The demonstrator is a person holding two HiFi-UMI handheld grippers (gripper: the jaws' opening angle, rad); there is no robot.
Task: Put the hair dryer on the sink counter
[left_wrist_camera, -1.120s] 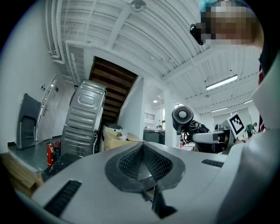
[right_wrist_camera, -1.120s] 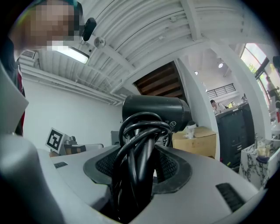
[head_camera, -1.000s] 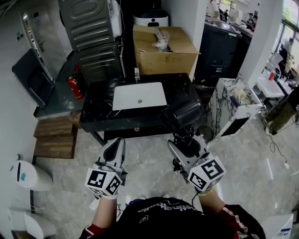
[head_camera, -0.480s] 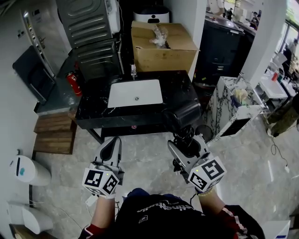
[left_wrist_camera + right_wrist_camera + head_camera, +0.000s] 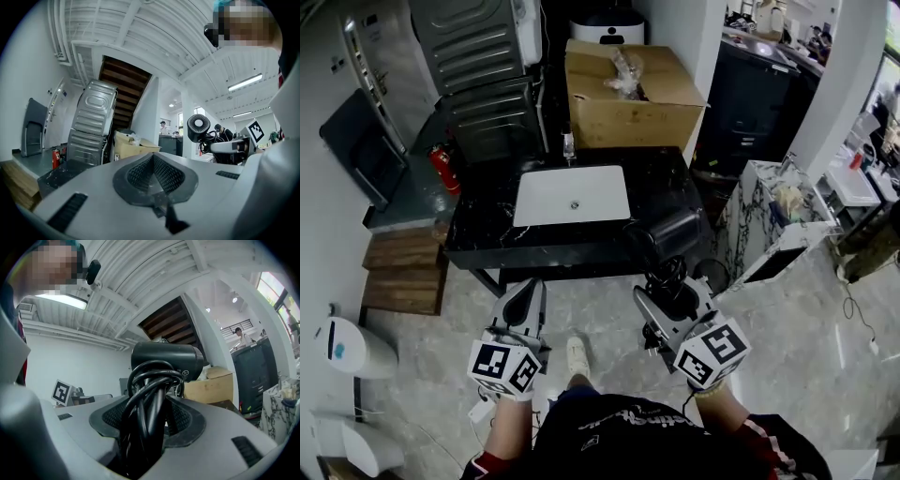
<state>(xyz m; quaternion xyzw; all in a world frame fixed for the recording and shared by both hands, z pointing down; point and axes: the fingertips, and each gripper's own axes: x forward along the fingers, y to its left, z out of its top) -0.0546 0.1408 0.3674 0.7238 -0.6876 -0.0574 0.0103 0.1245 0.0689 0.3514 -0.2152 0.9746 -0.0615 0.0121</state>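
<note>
A black hair dryer [image 5: 667, 242] with its cord coiled round the handle [image 5: 149, 404] stands up between the jaws of my right gripper [image 5: 667, 298], which is shut on the handle and cord. Its barrel [image 5: 166, 357] points across the right gripper view. In the head view the dryer hangs just in front of the black marble sink counter [image 5: 487, 234] with its white basin [image 5: 572, 195] and small faucet [image 5: 569, 145]. My left gripper [image 5: 523, 305] is held low at the left, shut with nothing in it [image 5: 154, 180]. The dryer also shows in the left gripper view [image 5: 198, 128].
A cardboard box [image 5: 628, 94] stands behind the counter, a metal appliance [image 5: 483, 66] and red fire extinguisher [image 5: 442, 171] at back left. A marble-patterned cabinet [image 5: 773, 220] is to the right, wooden steps [image 5: 403, 272] to the left. The person's shoe [image 5: 577, 356] is on the tiled floor.
The view has shifted slightly and the counter sits a little nearer; a shoe has stepped into view. Both grippers keep their hold and relative positions.
</note>
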